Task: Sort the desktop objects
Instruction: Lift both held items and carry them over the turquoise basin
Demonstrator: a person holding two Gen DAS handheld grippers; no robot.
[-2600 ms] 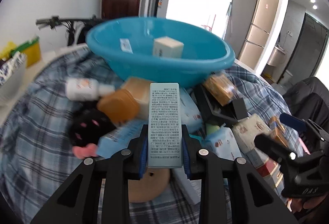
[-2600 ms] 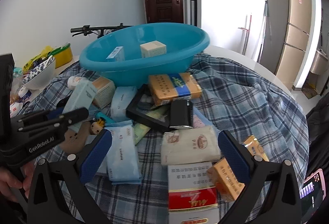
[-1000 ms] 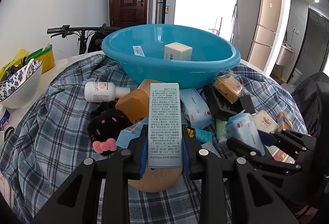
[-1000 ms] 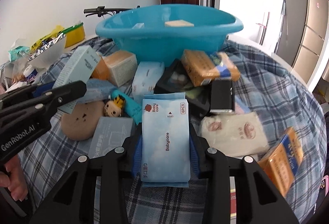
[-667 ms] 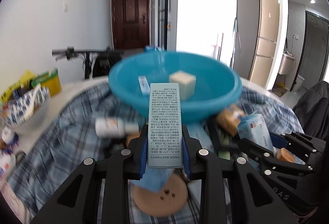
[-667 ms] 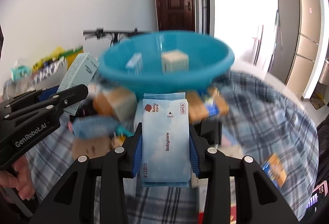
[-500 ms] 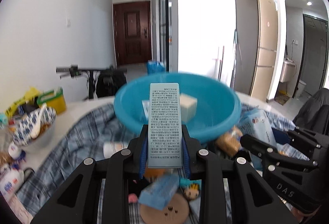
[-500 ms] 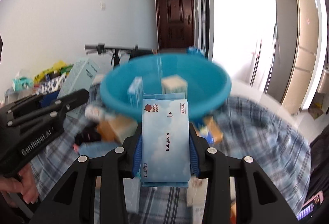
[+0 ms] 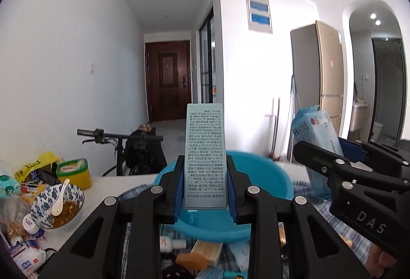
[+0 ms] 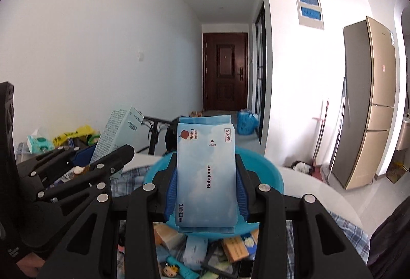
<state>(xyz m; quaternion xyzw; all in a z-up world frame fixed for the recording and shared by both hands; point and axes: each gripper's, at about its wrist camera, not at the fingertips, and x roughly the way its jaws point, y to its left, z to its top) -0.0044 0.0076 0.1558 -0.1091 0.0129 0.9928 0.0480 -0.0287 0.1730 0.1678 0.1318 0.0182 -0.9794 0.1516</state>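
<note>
The left tool [image 9: 205,191] grips a pale green carton [image 9: 205,156] upright at frame centre. The right tool [image 10: 207,191] grips a blue wet-wipes pack [image 10: 206,176]. The blue basin [image 9: 266,181] sits directly behind and below both, on the tabletop.

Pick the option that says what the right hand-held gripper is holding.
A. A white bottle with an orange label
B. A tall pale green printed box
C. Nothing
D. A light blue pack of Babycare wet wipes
D: the right hand-held gripper is clamped on the light blue Babycare wipes pack, its blue pads pressing both sides, with the blue basin behind.
</note>
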